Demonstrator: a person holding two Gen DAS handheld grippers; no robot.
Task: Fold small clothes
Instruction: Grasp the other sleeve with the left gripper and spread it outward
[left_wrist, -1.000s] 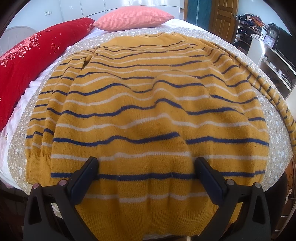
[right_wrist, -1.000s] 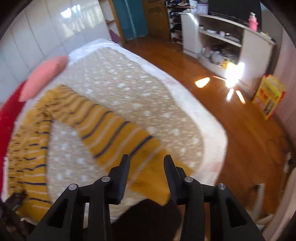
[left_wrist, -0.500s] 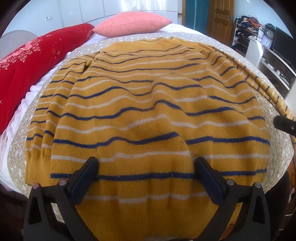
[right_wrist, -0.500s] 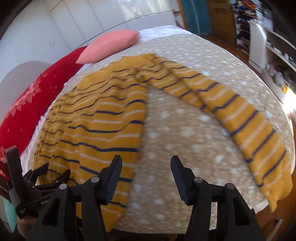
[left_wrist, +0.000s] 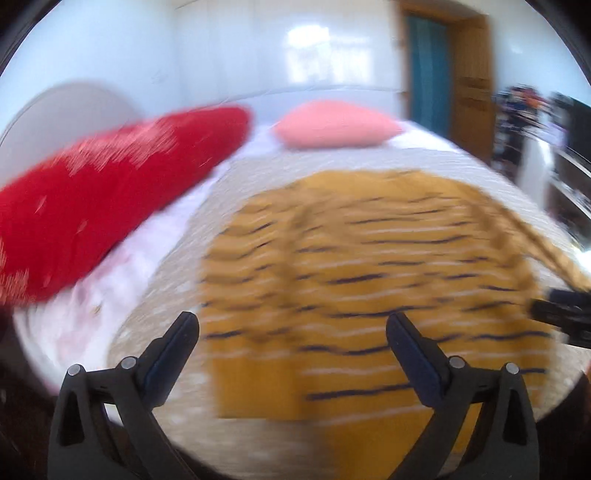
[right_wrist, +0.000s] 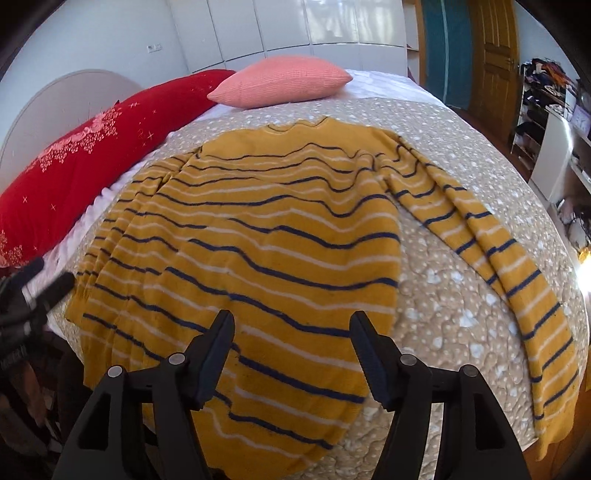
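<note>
A mustard-yellow sweater (right_wrist: 266, 236) with navy and white stripes lies flat on the bed, its hem toward me. It also shows, blurred, in the left wrist view (left_wrist: 362, 280). Its right sleeve (right_wrist: 491, 254) stretches out toward the bed's right edge; the left sleeve (right_wrist: 122, 221) lies folded along the body. My right gripper (right_wrist: 291, 325) is open and empty above the hem. My left gripper (left_wrist: 291, 325) is open and empty above the sweater's lower left part; it shows at the left edge of the right wrist view (right_wrist: 26, 295). The right gripper shows at the right edge of the left wrist view (left_wrist: 561, 317).
The bed has a beige dotted quilt (right_wrist: 443, 295). A long red pillow (right_wrist: 81, 166) lies along its left side and a pink pillow (right_wrist: 280, 81) at the head. A white shelf unit (right_wrist: 554, 155) and a wooden door (right_wrist: 495, 55) stand to the right.
My left gripper has pulled back and swung left, off the hem; its view is motion-blurred. My right gripper has swung left from the sleeve to face the sweater's body.
</note>
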